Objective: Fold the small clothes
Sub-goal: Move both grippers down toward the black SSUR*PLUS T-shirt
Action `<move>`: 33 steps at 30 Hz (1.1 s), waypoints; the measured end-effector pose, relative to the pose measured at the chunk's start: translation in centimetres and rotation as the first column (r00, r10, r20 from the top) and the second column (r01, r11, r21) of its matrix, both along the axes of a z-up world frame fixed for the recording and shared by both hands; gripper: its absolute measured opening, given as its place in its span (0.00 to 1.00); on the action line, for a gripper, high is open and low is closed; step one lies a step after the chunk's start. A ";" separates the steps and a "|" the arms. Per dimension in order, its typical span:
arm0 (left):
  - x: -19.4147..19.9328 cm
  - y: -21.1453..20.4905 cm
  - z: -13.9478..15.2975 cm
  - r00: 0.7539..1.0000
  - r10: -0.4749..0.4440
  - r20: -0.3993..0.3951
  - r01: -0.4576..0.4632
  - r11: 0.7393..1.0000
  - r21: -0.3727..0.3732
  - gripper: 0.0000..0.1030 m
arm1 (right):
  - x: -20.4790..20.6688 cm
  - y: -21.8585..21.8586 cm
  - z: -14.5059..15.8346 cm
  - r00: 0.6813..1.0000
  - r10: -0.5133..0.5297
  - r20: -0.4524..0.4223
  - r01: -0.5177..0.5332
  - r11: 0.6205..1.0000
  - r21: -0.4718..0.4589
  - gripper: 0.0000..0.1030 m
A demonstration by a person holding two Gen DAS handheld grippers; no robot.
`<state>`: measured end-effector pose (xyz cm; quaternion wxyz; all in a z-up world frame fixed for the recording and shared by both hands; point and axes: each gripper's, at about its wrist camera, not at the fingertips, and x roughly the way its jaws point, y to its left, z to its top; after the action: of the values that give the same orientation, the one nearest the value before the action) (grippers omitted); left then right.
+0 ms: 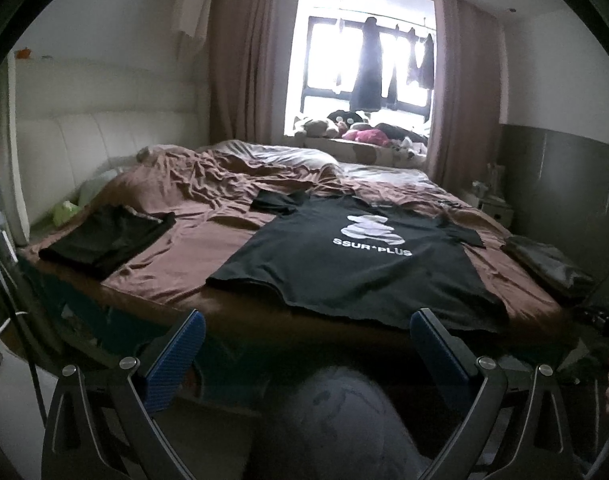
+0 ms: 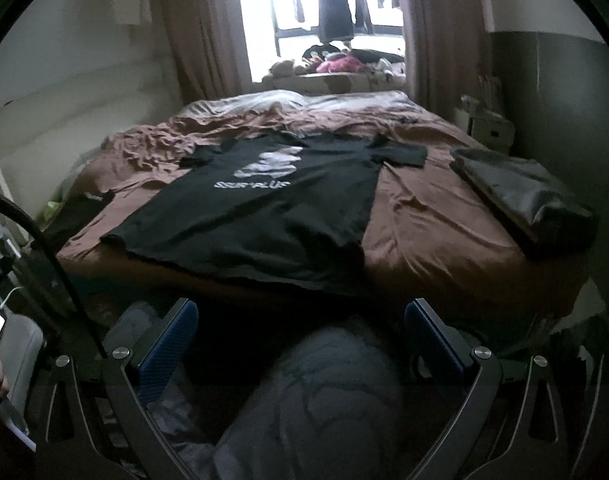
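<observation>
Folded dark clothes (image 1: 108, 236) sit at the bed's (image 1: 176, 280) left edge, bare brown sheet beside a black T-shirt (image 1: 356, 264) spread flat, hem overhanging. Left gripper (image 1: 306, 354) and right gripper (image 2: 300, 340) hover below, jaws apart, empty.

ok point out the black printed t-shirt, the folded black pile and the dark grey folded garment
black printed t-shirt (image 1: 344, 272): left wrist view, lower front
folded black pile (image 1: 104, 236): left wrist view, top layer
dark grey folded garment (image 2: 532, 196): right wrist view, top face
</observation>
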<state>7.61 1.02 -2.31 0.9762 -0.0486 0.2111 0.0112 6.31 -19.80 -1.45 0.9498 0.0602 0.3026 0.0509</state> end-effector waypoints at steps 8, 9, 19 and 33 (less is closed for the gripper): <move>5.0 2.5 -1.1 0.998 0.004 -0.059 -0.005 1.000 -0.015 1.00 | 4.7 -0.5 -1.3 0.995 -0.061 -0.083 0.064 0.998 0.029 1.00; 5.7 3.0 -1.3 0.998 0.004 -0.068 -0.006 1.000 -0.020 1.00 | 5.0 -0.5 -1.4 0.994 -0.061 -0.092 0.065 0.997 0.037 1.00; 11.4 6.8 -3.0 0.992 0.026 -0.127 -0.032 0.998 -0.049 0.98 | 8.5 -2.0 -3.3 0.988 -0.064 -0.140 0.082 0.989 0.126 1.00; 19.2 10.4 -2.9 0.984 0.027 -0.176 -0.035 0.999 -0.042 0.95 | 14.4 -5.0 -1.8 0.974 -0.144 -0.175 0.169 0.976 0.136 1.00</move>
<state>26.79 11.42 -5.16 0.9521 -0.0726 0.2958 0.0258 20.71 -24.84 -3.23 0.9156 0.1590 0.3693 -0.0067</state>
